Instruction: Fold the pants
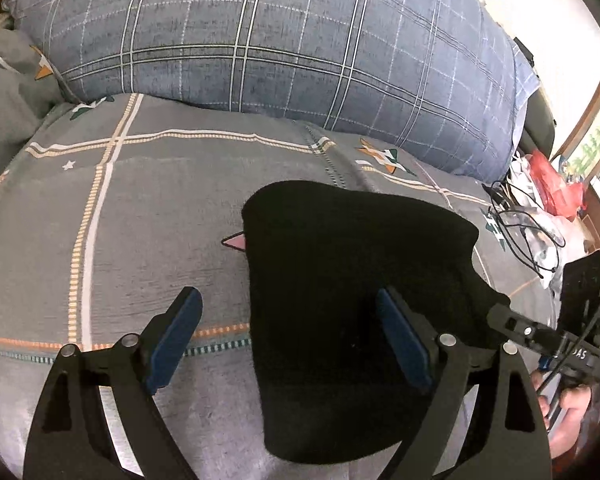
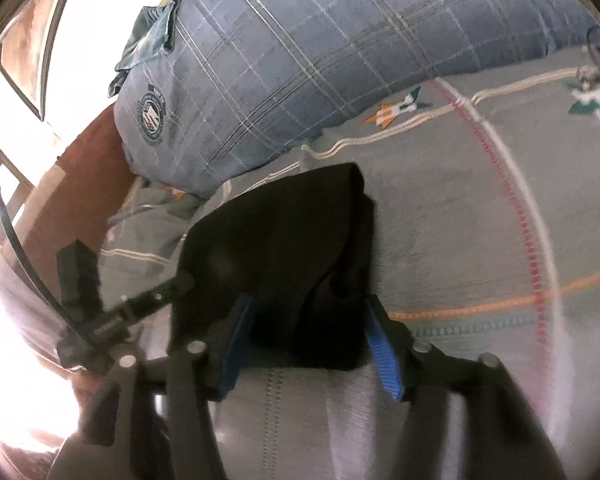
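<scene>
Left wrist view: the black pants [image 1: 352, 280] lie folded into a compact bundle on the grey bedsheet [image 1: 140, 220], toward the right of the frame, with their near edge close to the camera. The left gripper [image 1: 288, 344] hangs above them with its fingers spread wide and nothing between them — the right blue pad [image 1: 404, 344] sits over the dark cloth, the left pad [image 1: 172, 340] over bare sheet just beside the bundle. At the right edge the other gripper's tip [image 1: 512, 320] meets the pants' right corner. In the right wrist view the pants [image 2: 276, 256] fill the middle, one folded layer lying over another, and the right gripper [image 2: 312, 344] has its fingers parted on either side of the near edge of the cloth; whether the blue pads [image 2: 384, 348] press the fabric I cannot tell, as the frame is blurred. Behind the pants lies a large blue plaid pillow [image 1: 280, 36] along the head of the bed — well apart from the bundle. To the right, by the bed's edge, black cables [image 1: 524, 220] and red plastic bags [image 1: 556, 184] lie in a heap.
</scene>
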